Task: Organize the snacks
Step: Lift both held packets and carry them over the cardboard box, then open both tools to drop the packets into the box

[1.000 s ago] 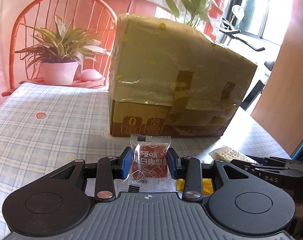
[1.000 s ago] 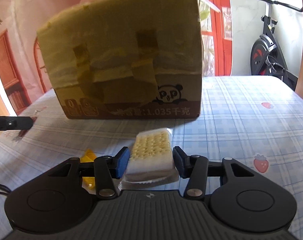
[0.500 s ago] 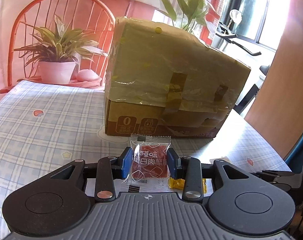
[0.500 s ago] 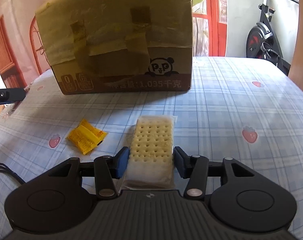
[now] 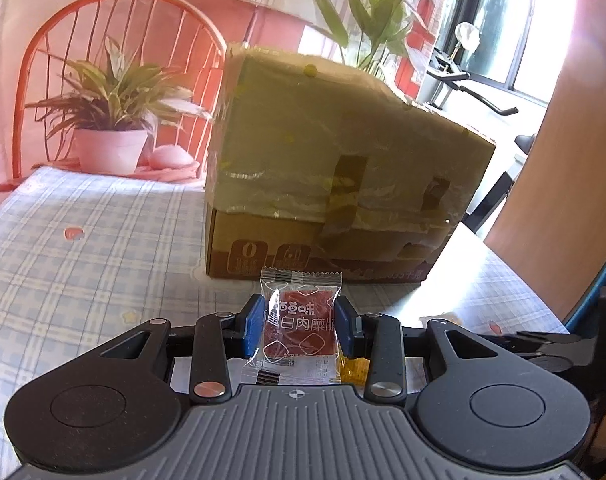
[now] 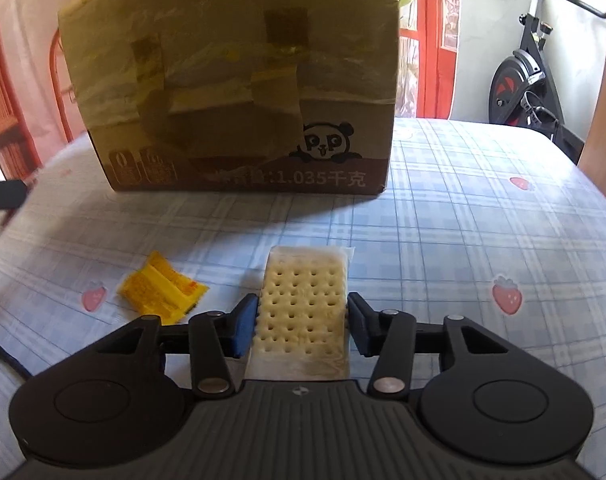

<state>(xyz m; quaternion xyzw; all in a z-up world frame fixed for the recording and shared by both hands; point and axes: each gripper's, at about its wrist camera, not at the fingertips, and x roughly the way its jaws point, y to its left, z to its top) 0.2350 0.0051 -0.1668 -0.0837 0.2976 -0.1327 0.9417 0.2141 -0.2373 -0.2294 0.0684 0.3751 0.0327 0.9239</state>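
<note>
I find my left gripper clamped on a clear-wrapped red snack packet, which stands upright between the blue pads and clear of the checked tablecloth. My right gripper has a wrapped cracker packet between its jaws, which are closing; the left pad touches the packet's side, while at the right pad I cannot tell contact. The cracker's far end reaches towards the taped cardboard box, which stands on the far side of the table. A yellow snack packet lies loose on the cloth, just left of the right gripper. In the left view, a potted plant stands at far left, before an orange chair back.
</note>
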